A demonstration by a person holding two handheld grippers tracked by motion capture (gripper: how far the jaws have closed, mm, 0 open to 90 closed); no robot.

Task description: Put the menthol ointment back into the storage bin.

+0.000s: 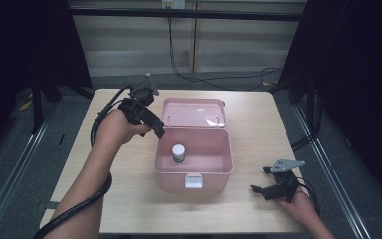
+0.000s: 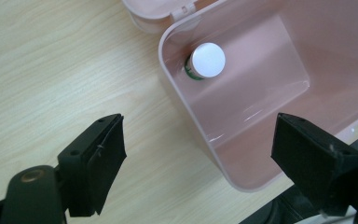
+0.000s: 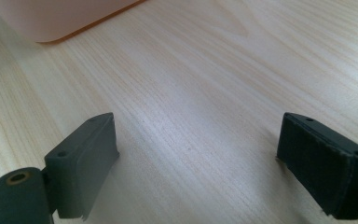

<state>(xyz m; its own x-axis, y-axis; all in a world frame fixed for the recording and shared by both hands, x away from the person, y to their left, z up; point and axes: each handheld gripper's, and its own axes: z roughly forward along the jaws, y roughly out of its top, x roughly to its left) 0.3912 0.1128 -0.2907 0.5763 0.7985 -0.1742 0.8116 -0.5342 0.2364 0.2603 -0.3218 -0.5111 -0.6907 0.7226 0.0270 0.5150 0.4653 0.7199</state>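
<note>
**Bottle stands in the open pink box, both grippers empty**

Nearest the person, the right gripper (image 1: 262,189) rests low on the wooden table (image 1: 258,124), its jaws spread wide with nothing between them, well apart from the pink box (image 1: 193,175). Farther in, the left gripper (image 1: 158,130) hovers at the box's left rear corner, jaws likewise wide apart and empty. Inside, a small white-capped bottle (image 1: 178,153) stands upright near the left wall; its label looks green, though it is hard to read. Beyond, the lid (image 1: 194,112) lies folded back, flat open.
</note>
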